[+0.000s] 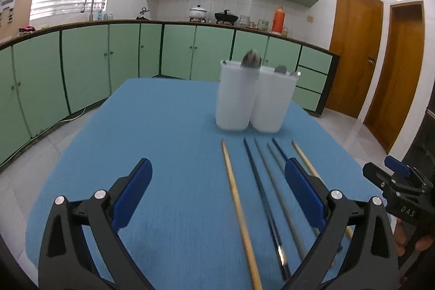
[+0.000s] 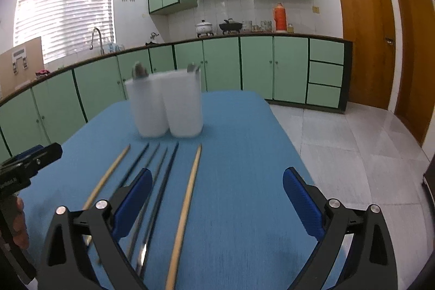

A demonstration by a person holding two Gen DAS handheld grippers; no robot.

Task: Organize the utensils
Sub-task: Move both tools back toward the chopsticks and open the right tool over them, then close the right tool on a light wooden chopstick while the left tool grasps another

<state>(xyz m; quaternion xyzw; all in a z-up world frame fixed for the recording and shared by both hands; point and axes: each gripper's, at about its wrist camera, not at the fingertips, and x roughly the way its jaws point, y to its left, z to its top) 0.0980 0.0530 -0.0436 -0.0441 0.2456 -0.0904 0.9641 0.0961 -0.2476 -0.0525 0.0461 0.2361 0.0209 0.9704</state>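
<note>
Chopsticks (image 1: 239, 208): six, side by side on the blue table (image 1: 163, 127).
Containers (image 1: 251, 97): two, white, touching, beyond the chopsticks.
Left gripper (image 1: 217, 195): spread, empty.
Right gripper (image 2: 217, 197): spread, empty.

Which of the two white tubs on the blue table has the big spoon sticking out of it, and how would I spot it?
Start at the blue table and look to its far end, where two white tubs stand side by side, beyond a row of chopsticks. The one you want is the left tub. A rounded metal spoon pokes well above its rim, while the right tub shows only small tips.
</note>
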